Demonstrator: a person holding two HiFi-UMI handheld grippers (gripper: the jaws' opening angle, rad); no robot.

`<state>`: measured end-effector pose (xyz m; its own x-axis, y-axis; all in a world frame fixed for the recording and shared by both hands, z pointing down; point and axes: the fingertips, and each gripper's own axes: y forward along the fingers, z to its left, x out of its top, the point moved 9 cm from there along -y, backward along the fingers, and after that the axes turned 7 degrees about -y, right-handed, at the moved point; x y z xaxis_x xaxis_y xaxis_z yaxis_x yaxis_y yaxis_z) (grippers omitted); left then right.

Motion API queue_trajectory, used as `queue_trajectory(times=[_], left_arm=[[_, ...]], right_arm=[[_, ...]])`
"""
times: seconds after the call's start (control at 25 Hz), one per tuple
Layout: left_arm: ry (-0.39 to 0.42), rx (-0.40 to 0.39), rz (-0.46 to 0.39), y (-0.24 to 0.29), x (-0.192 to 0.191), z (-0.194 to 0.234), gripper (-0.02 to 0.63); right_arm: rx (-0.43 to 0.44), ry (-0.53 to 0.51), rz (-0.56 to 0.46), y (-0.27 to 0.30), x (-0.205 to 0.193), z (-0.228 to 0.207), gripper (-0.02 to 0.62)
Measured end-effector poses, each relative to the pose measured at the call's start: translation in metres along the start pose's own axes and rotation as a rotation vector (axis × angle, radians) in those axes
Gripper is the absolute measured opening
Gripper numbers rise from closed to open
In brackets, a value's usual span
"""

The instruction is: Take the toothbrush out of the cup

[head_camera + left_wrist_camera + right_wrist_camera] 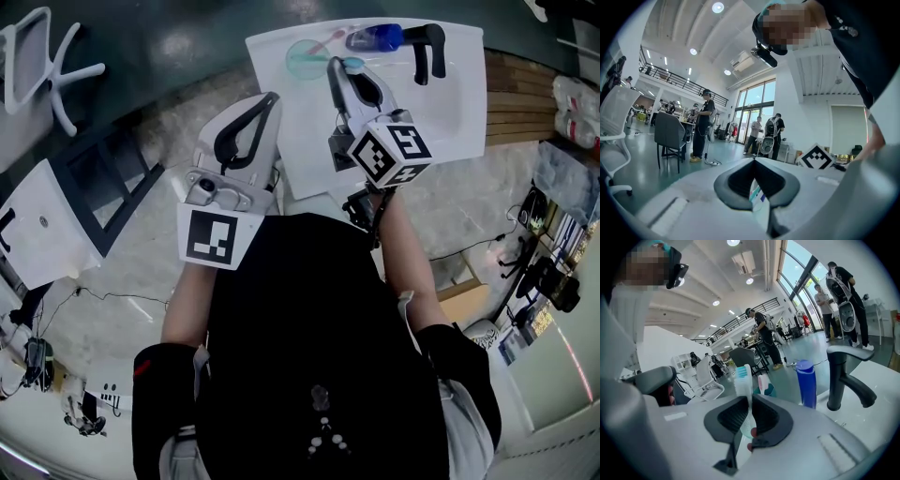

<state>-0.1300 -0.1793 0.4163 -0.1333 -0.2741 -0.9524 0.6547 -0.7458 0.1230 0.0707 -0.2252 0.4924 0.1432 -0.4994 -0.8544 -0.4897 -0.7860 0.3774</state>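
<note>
In the right gripper view, my right gripper (749, 401) is shut on the handle of a white toothbrush (742, 380), whose teal bristled head stands up above the jaws. The head view shows this right gripper (335, 67) over the white sink, with the toothbrush's teal head (352, 63) just right of the teal cup (305, 59). A pink toothbrush (328, 40) still leans in that cup (769, 390). My left gripper (272, 97) hangs left of the sink, its jaws closed tip to tip (754, 161). A small white piece with teal and blue print shows in the slit behind them.
On the white sink (450, 112), a blue bottle (375, 37) and a black faucet (427, 47) stand right of the cup. A wooden counter (520, 98) adjoins the sink on the right. People and chairs stand far off in the hall.
</note>
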Motion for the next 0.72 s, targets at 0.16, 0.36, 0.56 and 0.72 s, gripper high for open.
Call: queue_trajectory(times=[0.16,0.36,0.56,0.72], left_arm=[[0.008,0.002,-0.01,-0.007,0.004,-0.004,0.002],[0.012,0.008,-0.022,-0.014,0.005,-0.008,0.002],[0.009,0.011,-0.029,-0.02,0.005,-0.021,0.002],[0.009,0.016,-0.035,-0.03,0.005,-0.032,0.002]], right_arm=[[-0.001,-0.013,-0.022,-0.007,0.009,0.005,0.025],[-0.01,-0.013,-0.053,-0.019,0.017,0.012,0.026],[-0.016,-0.022,-0.085,-0.039,0.028,0.015,0.025],[-0.018,-0.031,-0.107,-0.057,0.035,0.02,0.025]])
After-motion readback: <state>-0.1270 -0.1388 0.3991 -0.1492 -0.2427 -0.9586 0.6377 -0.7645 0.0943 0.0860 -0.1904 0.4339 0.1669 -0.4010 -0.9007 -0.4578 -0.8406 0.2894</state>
